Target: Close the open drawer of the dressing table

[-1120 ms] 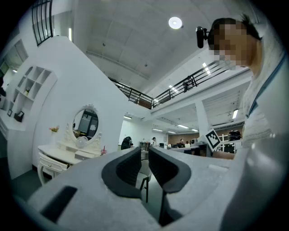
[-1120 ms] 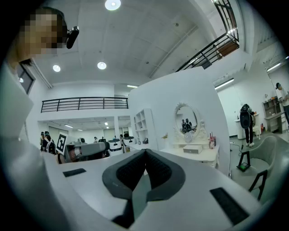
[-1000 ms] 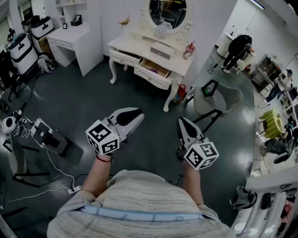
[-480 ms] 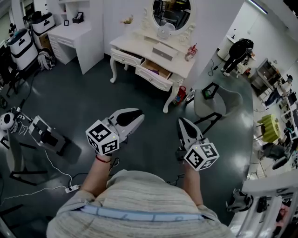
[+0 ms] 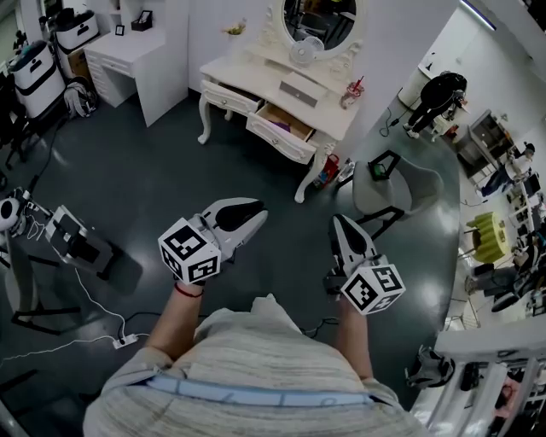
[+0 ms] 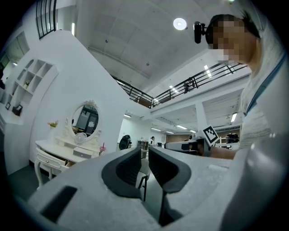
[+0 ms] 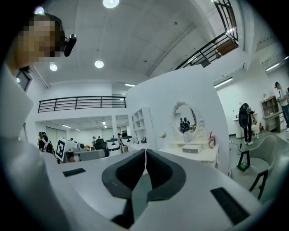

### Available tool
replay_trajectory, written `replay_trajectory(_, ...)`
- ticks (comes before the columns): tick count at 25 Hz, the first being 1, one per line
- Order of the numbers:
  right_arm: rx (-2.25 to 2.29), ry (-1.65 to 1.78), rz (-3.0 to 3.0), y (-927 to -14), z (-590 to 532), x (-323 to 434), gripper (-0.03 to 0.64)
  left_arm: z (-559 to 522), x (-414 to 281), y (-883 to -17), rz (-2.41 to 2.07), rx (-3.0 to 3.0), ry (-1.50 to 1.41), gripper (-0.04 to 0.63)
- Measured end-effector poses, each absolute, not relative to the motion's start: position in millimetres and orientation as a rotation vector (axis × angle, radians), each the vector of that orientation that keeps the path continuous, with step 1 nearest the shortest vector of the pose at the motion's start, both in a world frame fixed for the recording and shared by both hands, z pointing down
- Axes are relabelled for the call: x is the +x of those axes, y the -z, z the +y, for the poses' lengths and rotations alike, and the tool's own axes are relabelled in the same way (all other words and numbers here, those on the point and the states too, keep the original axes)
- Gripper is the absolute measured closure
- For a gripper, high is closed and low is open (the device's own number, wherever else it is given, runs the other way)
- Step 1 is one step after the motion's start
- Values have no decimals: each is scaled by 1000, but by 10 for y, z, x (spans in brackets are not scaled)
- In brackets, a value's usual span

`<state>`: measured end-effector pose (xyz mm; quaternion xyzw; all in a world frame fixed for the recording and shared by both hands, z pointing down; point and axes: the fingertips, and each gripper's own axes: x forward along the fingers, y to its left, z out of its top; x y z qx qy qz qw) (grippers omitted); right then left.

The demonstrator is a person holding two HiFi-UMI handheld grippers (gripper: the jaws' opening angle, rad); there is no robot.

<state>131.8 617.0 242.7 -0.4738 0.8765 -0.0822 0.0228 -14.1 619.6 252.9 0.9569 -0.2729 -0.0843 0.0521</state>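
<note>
The cream dressing table (image 5: 247, 75) stands on the dark floor (image 5: 153, 179) against the white wall, well apart from both claws. Its open drawer (image 5: 286, 128) juts from the front edge, showing a tan inside. The left claw (image 5: 258, 215) has its jaws slightly apart and empty. The right claw (image 5: 339, 221) has its jaws together.

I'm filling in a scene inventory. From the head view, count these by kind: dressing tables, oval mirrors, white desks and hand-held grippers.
Dressing table: 1
Oval mirror: 1
White desk: 1
Hand-held grippers: 2 (left hand-held gripper, right hand-held gripper)
Total: 5
</note>
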Motion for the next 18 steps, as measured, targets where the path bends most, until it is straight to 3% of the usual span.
replay_trajectory(18,-1368,226,2766,-2481,4211,1569,606,4504,211,-2660,-985,2863,133,534)
